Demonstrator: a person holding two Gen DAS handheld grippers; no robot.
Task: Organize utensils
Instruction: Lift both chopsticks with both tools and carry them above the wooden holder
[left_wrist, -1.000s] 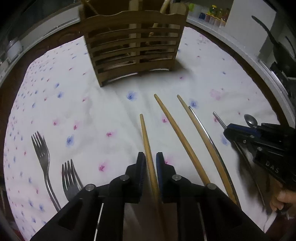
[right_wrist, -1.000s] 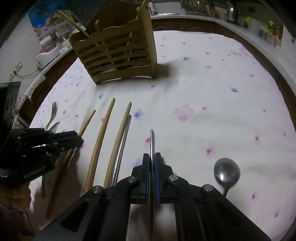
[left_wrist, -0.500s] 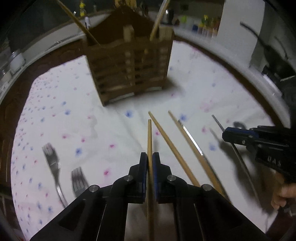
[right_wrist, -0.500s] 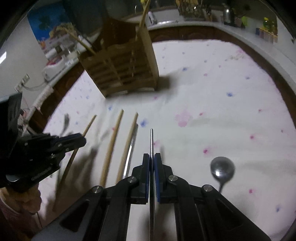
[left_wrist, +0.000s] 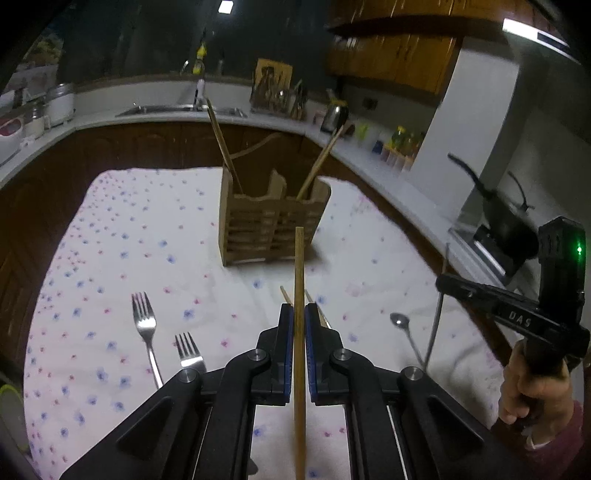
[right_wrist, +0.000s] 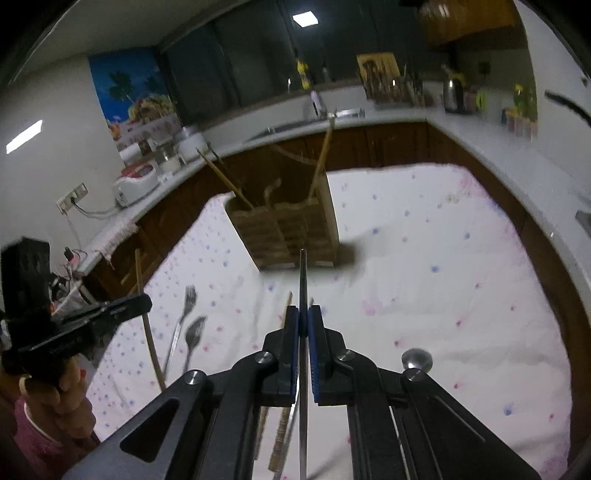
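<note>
Chopsticks already stand in the rack (left_wrist: 271, 225) at twelve o'clock; left gripper (left_wrist: 299, 325) clamps a wooden chopstick (left_wrist: 299, 280), right gripper (right_wrist: 303, 325) a metal one (right_wrist: 303, 280); forks (left_wrist: 146, 325), spoon (left_wrist: 400, 321) remain.

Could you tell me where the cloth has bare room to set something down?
The widest bare patch lies right of the wooden holder, running past the spoon to the cloth's right edge. Another lies left of the two forks. The strip between forks and spoon is crowded with chopsticks.
</note>
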